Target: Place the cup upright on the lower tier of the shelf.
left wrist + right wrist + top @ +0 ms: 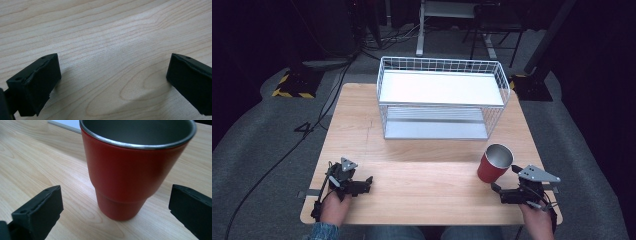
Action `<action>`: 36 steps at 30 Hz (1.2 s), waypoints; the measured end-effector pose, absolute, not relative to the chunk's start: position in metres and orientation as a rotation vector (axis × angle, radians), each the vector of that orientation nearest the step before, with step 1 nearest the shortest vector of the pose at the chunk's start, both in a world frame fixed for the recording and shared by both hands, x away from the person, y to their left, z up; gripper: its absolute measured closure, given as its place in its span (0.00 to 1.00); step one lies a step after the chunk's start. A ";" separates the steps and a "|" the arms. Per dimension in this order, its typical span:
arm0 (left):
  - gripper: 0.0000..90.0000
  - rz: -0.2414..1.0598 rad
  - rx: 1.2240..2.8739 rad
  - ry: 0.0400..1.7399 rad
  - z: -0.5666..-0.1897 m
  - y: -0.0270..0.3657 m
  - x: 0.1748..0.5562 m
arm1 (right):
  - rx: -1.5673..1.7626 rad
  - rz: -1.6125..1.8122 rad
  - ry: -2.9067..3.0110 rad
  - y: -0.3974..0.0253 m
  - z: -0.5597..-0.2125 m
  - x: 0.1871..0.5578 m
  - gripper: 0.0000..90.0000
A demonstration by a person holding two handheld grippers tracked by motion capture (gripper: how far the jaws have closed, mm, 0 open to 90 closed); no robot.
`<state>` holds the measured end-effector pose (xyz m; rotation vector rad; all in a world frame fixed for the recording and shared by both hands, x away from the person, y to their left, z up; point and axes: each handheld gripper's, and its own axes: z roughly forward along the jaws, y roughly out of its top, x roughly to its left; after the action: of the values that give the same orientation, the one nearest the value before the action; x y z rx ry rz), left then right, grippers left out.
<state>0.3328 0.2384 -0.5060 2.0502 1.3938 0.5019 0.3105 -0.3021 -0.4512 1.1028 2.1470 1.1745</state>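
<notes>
Jaws apart, both grippers | red cup (130,175) upright just ahead of right gripper (116,207), untouched

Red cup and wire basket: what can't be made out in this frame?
- Red cup: the bottom of its inside is cut off by the top edge in the right gripper view; in the high view the cup is too small to tell.
- Wire basket: its lower shelf's back part lies under the white top panel in the high view.
- Right hand-held gripper: open, cup untouched.
</notes>
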 end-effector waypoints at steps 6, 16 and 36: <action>0.00 0.502 2.049 1.395 -0.506 0.238 0.333 | 1.132 1.187 2.124 -0.295 -0.458 0.324 0.00; 0.00 0.502 2.050 1.394 -0.506 0.238 0.333 | 1.213 1.166 2.048 -0.290 -0.472 0.340 0.00; 0.00 0.502 2.050 1.394 -0.506 0.238 0.333 | 1.163 1.221 2.074 -0.286 -0.489 0.350 0.15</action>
<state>0.3328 0.2384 -0.5060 2.0498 1.3940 0.5017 0.3502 -0.2865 -0.4886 1.1634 2.0738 1.2211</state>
